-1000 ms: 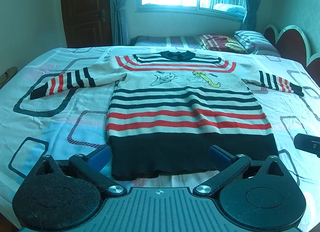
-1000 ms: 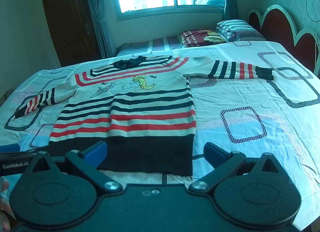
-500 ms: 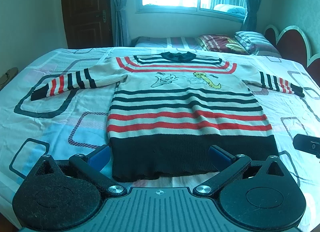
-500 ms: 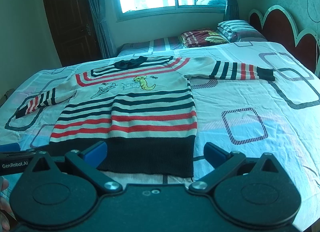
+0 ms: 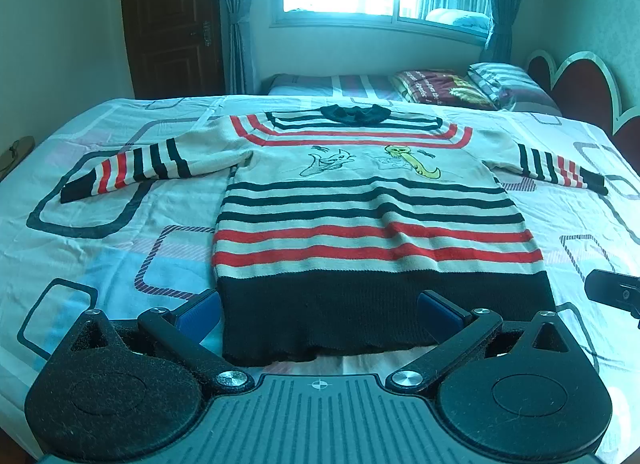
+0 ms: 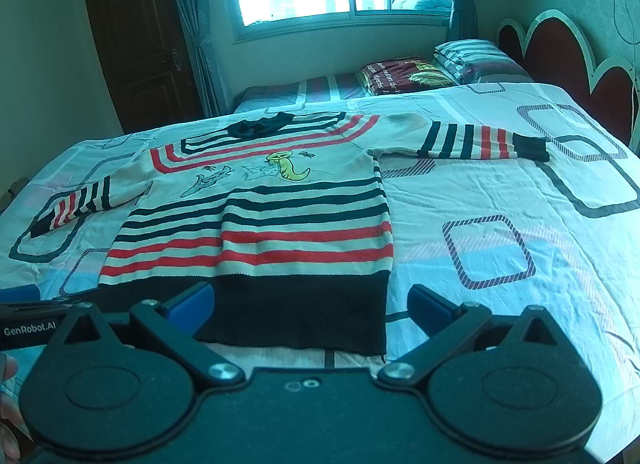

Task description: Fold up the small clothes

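So the bed [image 5: 120, 224] filled everything ahead, striped sweater [image 5: 372, 216] lay flat right past both tools, sleeves out. Left tool [image 5: 318, 314] and right tool [image 6: 310, 304] were spread wide near its black hem, gripping nothing.

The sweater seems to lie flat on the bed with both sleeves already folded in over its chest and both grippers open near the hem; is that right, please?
Not quite: the sleeves are not folded in. In the left wrist view the sweater lies flat on the bed with both sleeves spread out sideways. The left gripper and right gripper are indeed open near the hem.
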`<state>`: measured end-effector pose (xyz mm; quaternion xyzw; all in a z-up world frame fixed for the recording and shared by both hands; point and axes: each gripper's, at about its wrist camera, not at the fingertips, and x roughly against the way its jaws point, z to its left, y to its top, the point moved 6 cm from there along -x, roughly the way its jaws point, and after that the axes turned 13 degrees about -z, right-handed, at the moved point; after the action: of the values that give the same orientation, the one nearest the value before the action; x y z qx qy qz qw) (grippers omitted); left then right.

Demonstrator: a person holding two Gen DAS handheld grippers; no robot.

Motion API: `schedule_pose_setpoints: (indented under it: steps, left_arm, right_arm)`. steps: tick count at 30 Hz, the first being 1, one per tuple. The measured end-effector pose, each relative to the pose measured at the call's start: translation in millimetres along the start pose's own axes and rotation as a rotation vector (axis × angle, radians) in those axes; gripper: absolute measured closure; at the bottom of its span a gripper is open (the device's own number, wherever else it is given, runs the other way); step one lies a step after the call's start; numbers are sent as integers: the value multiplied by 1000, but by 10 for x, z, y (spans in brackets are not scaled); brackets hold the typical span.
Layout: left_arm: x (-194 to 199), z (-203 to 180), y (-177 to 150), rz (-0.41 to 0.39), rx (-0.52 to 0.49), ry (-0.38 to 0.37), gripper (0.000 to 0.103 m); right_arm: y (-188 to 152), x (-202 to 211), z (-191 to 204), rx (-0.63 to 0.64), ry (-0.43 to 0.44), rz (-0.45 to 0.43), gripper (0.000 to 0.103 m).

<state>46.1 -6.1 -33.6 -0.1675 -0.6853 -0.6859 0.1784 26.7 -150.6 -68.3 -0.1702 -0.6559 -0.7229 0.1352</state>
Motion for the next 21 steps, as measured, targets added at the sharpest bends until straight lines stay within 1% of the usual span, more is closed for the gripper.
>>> schedule_pose_setpoints:
  steps: [11, 13, 14, 16, 17, 19, 21]
  left_arm:
    - [-46, 8, 7, 4, 3, 0, 0]
    - [-54, 7, 22, -3, 7, -3, 0]
    - [-58, 10, 41, -11, 13, -11, 0]
    - [-94, 20, 106, -26, 34, -54, 0]
    - [-124, 36, 154, -42, 36, -52, 0]
    - [-211, 89, 289, -94, 19, -17, 0]
    - [-326, 148, 457, -127, 18, -4, 0]
  right_arm:
    - [3, -29, -13, 12, -9, -13, 1]
    - [19, -28, -25, 15, -14, -36, 1]
    - [35, -22, -36, 22, -18, -64, 1]
    - [86, -21, -63, 40, -13, -112, 1]
    - [116, -37, -90, 30, -1, -124, 1]
    - [182, -125, -193, -15, 35, -117, 1]
    - [290, -231, -374, -68, 25, -126, 1]
